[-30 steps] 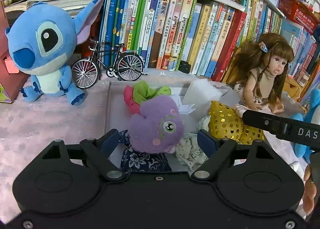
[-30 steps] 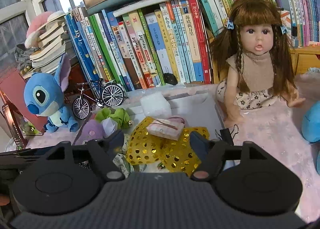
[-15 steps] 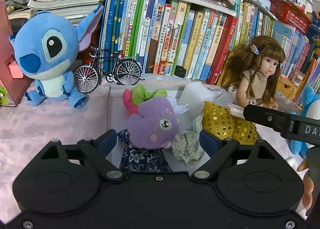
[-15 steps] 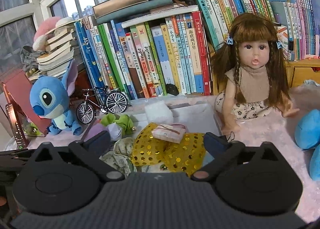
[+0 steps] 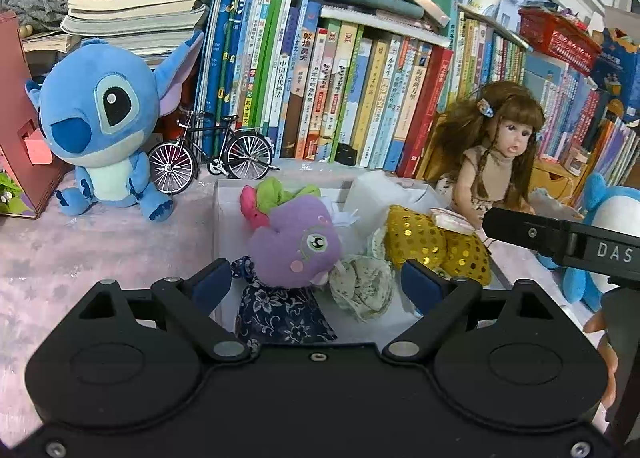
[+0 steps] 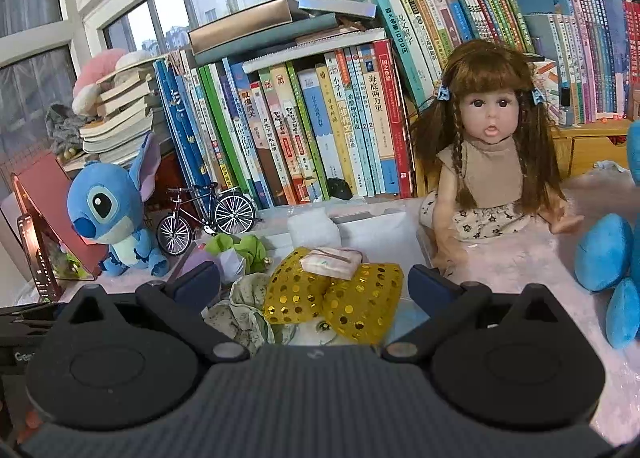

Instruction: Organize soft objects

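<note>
A white tray [image 5: 224,218] holds soft things: a purple plush [image 5: 296,242] over a navy floral cloth [image 5: 280,314], a green and pink scrunchie [image 5: 276,194], a pale floral pouch [image 5: 360,286], a gold sequin bow [image 5: 432,246] with a small pink pouch [image 5: 448,218] on it, and a white pad [image 5: 372,194]. My left gripper [image 5: 316,284] is open and empty, above the tray's near edge. My right gripper [image 6: 316,286] is open and empty, just behind the gold bow [image 6: 336,298] and pink pouch [image 6: 330,262]. It also shows at the right of the left wrist view [image 5: 560,242].
A blue Stitch plush [image 5: 100,130] and a model bicycle [image 5: 212,154] stand left of the tray. A doll [image 5: 496,154] sits to the right, with a blue plush [image 6: 608,258] beyond. A row of books [image 5: 340,98] lines the back. A red box [image 5: 20,130] is far left.
Both grippers have drawn back and risen from the tray, so more of the shelf and window shows. The objects in the tray have not moved.
</note>
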A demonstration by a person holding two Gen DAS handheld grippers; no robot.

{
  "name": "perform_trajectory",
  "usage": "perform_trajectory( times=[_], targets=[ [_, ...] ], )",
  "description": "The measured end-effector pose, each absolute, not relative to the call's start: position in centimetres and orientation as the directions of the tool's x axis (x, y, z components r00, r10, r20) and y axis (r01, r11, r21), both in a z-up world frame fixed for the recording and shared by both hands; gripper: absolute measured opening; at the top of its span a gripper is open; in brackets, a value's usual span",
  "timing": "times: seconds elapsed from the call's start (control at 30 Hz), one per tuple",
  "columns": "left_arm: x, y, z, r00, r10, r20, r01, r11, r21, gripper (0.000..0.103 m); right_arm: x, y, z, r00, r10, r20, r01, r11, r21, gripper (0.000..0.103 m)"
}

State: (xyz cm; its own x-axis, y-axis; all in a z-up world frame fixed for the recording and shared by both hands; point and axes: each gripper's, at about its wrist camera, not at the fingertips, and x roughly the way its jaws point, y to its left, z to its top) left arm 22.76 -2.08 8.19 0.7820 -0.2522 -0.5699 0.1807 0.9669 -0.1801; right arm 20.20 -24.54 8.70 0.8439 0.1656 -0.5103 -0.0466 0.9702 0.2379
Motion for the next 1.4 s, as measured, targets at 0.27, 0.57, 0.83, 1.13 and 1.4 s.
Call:
perform_trajectory(
  times=[0.27, 0.57, 0.83, 1.13, 1.4],
  targets=[
    [21.0, -2.1, 8.9, 0.78, -0.281, -0.559, 0.215, 0.96, -0.182, 0.092, 19.2, -24.7, 8.9, 0.856, 0.153, -0.495, -0.04, 0.972, 0.231, 0.103],
    [19.5, -1.7, 9.4, 0.798, -0.288, -0.53, 0.22, 0.957, -0.189, 0.094, 18.2, -24.5, 8.7, 0.858, 0.153, -0.49, -0.056, 0.977, 0.206, 0.103],
    [18.0, -1.2, 9.5, 0.815, -0.267, -0.514, 0.21, 0.963, -0.167, 0.096, 17.4, -25.1, 8.2, 0.841, 0.201, -0.503, -0.07, 0.961, 0.266, 0.103],
    [16.2, -0.9, 9.8, 0.815, -0.279, -0.508, 0.222, 0.96, -0.172, 0.096, 16.2, -25.8, 7.9, 0.84, 0.22, -0.496, -0.075, 0.953, 0.295, 0.103],
    [14.2, -1.0, 9.9, 0.821, -0.294, -0.489, 0.243, 0.956, -0.166, 0.097, 14.4, -26.2, 8.1, 0.864, 0.202, -0.462, -0.071, 0.956, 0.284, 0.103]
  ],
)
